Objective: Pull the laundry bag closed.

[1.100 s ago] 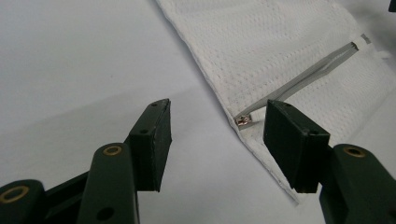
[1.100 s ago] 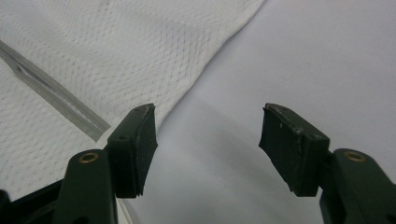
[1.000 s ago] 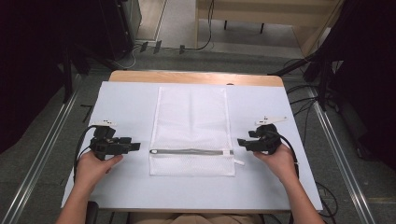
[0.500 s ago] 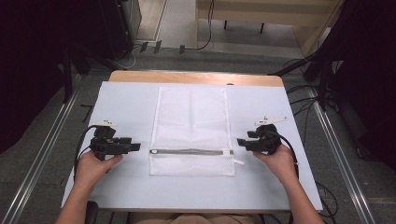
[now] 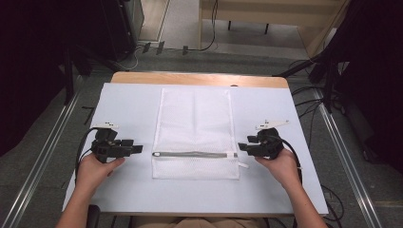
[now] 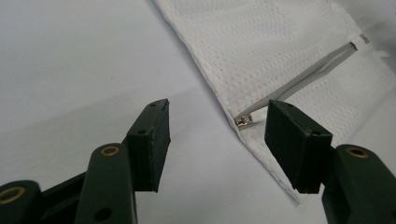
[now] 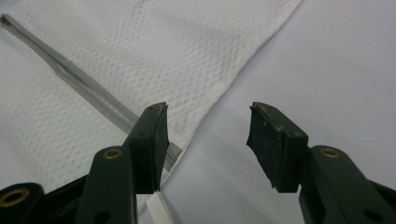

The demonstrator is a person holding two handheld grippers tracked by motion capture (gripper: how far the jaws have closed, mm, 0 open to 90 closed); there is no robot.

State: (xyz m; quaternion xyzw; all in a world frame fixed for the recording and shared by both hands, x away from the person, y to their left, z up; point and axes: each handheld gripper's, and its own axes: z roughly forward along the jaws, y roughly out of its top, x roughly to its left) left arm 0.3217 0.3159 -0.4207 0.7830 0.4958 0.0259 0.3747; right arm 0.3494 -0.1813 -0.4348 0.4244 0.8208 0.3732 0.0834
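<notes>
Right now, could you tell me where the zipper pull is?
In the left gripper view, the zipper pull sits at the mesh bag's edge, between the open left gripper jaws.

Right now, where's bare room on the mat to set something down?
Free: the strip between the mesh bag and the mat's left edge, the same on the right, and the band in front of the bag. Tight: beside the zipper, where left gripper and right gripper sit open.

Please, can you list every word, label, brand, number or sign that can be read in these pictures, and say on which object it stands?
There are none. The white mesh bag is plain, and so is its grey zipper. The white table cover is blank. The left gripper and right gripper carry no marking.
</notes>
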